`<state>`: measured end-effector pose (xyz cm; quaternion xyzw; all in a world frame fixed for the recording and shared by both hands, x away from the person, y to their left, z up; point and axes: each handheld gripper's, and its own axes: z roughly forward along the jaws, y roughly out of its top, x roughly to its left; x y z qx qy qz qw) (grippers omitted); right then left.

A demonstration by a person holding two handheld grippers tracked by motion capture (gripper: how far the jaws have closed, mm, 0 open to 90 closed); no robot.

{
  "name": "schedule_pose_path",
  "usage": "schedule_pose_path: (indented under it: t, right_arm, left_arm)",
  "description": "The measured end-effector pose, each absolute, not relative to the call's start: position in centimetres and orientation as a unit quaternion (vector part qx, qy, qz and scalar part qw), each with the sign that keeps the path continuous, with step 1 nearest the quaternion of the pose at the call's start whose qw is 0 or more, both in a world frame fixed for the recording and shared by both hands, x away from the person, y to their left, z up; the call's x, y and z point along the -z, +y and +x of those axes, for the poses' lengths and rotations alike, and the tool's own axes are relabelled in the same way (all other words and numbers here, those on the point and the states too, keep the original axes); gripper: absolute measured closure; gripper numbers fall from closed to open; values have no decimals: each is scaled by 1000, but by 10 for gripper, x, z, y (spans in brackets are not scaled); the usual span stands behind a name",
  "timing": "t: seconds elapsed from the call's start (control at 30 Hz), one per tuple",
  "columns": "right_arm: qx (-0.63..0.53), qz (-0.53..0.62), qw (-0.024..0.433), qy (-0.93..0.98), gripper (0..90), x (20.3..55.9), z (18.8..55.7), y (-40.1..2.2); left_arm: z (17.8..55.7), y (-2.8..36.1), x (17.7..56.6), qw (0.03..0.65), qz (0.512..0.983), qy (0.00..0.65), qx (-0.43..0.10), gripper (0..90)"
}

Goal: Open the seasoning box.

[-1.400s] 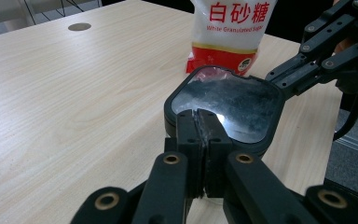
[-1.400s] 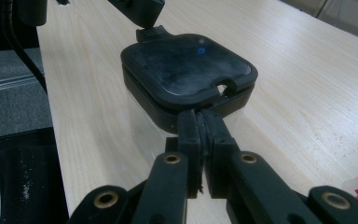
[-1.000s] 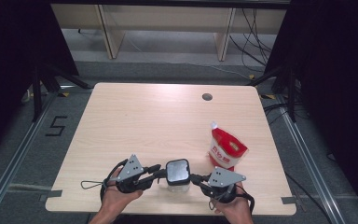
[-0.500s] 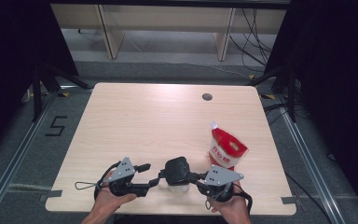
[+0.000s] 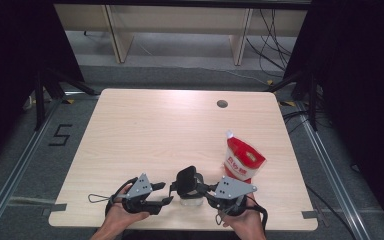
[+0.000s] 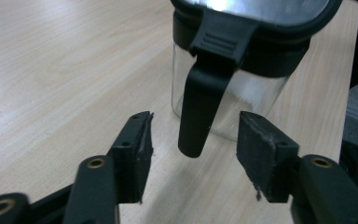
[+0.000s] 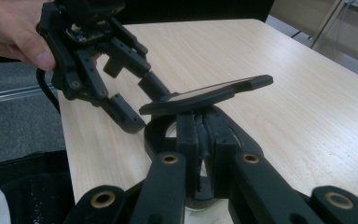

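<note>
In your left gripper view the top edge cuts off the jar's lid (image 6: 256, 9), and the right edge crops the glass jar (image 6: 223, 102) and the table (image 6: 51, 70) beyond it. In your right gripper view the closed jaws cover the jar's near rim (image 7: 156, 133), so what exactly they pinch is hard to tell, perhaps the rim or a clasp. From the high view the print on the red pouch (image 5: 242, 162) is too small to read.
</note>
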<state>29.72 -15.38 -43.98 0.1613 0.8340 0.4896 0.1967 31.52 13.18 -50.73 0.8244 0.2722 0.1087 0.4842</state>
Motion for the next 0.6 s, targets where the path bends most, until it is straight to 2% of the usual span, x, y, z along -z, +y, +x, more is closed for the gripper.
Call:
schedule_pose_path:
  t: [0.07, 0.47, 0.6]
  right_arm:
    - [-490, 169, 189, 834, 866, 438, 294, -150]
    - [-489, 161, 195, 835, 867, 433, 293, -142]
    - [-488, 157, 199, 835, 868, 430, 292, -138]
  left_arm:
    - [316, 130, 509, 478, 831, 264, -109, 526]
    - [318, 124, 512, 467, 841, 243, -126, 660]
    - [317, 123, 511, 463, 843, 239, -136, 738]
